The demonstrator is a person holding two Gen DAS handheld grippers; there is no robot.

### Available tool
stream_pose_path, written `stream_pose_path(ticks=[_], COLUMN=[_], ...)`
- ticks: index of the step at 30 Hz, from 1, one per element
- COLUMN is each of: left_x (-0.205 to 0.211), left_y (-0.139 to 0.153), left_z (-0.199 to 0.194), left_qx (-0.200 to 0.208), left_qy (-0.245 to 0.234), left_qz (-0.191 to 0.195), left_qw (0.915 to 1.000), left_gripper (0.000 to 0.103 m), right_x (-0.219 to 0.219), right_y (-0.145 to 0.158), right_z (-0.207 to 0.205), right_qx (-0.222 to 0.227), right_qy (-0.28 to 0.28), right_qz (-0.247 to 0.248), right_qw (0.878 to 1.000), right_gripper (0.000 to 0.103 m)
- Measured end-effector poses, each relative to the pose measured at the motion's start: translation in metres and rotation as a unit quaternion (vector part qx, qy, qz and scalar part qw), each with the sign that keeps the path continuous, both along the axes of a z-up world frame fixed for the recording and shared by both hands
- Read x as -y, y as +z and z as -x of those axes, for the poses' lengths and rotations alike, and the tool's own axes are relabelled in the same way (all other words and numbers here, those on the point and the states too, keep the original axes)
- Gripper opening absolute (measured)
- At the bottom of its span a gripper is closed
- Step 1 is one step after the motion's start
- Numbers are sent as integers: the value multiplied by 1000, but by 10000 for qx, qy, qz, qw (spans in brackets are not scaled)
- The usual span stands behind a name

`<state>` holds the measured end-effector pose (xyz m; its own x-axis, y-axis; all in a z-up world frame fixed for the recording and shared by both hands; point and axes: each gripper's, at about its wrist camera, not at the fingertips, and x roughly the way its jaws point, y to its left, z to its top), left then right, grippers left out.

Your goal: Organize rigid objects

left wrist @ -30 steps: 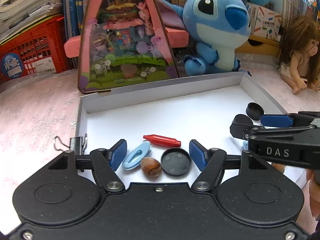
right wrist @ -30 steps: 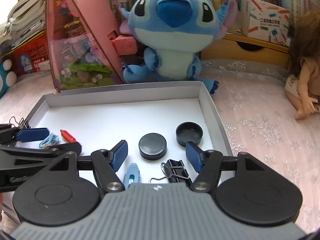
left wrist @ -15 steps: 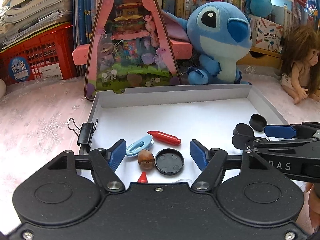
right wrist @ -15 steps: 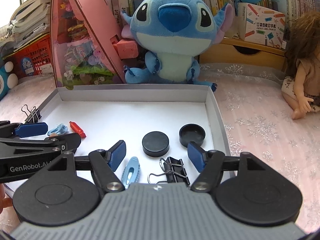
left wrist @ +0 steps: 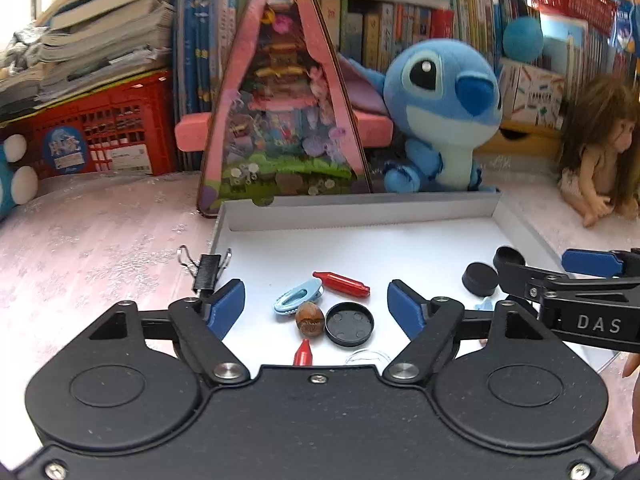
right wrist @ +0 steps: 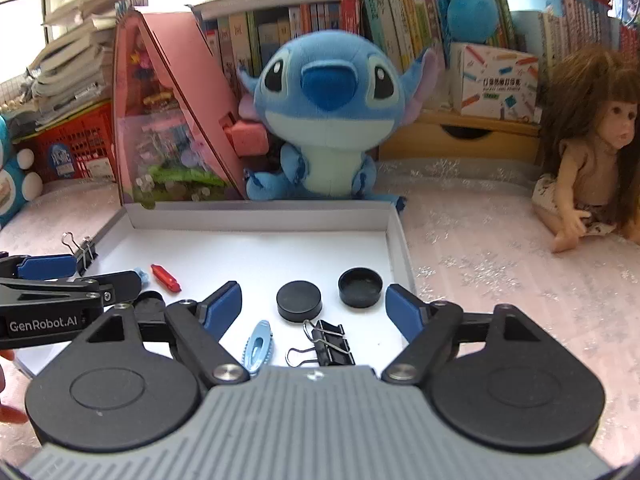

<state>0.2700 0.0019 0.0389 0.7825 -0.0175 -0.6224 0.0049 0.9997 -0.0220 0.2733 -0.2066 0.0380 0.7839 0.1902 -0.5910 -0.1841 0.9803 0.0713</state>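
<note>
Two hand-held grippers hang over a shallow white tray (left wrist: pixel 360 208) strewn with small hard objects, both with jaws apart and holding nothing. Ahead of the left gripper (left wrist: pixel 316 306), between its blue fingers, lie a hazelnut (left wrist: pixel 309 317), an upturned black cap (left wrist: pixel 349 323), a light blue clip (left wrist: pixel 297 300) and a red crayon-like piece (left wrist: pixel 342 283) whose long axis runs across the gap, left to right. A second red piece (left wrist: pixel 303 354) sits closest in, partly hidden by the gripper body. The right gripper (right wrist: pixel 314 310) frames a black disc (right wrist: pixel 299 301), a black binder clip (right wrist: pixel 328 342) and a blue clip (right wrist: pixel 259 345), with a second black cap (right wrist: pixel 360 286) just inside its right finger. The hazelnut cluster is plainly nearer the left gripper; another binder clip (left wrist: pixel 208 268) grips the tray's left rim.
</note>
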Motion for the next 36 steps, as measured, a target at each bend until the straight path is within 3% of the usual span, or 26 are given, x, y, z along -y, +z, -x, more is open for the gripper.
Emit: stream_pose_path(ticks=[5, 12, 16, 36], left_x=[2, -2, -1, -4], left_y=[10, 21, 23, 5], left_z=[15, 40, 55, 117], left_qx=[95, 199, 248, 361], left_qy=[19, -23, -60, -108], left_qz=[-173, -1, -118, -156], left_qw=[9998, 9998, 9996, 9992], left_gripper=[79, 80, 80, 80], right_x=[5, 9, 9, 9], right_y=[11, 21, 25, 25], right_z=[15, 40, 53, 115], right_qx=[152, 422, 501, 912], right_qy=[-12, -13, -8, 94], right_qz=[-69, -114, -89, 54], right_qw=[9999, 9990, 9987, 9958], right_gripper=[89, 94, 94, 99])
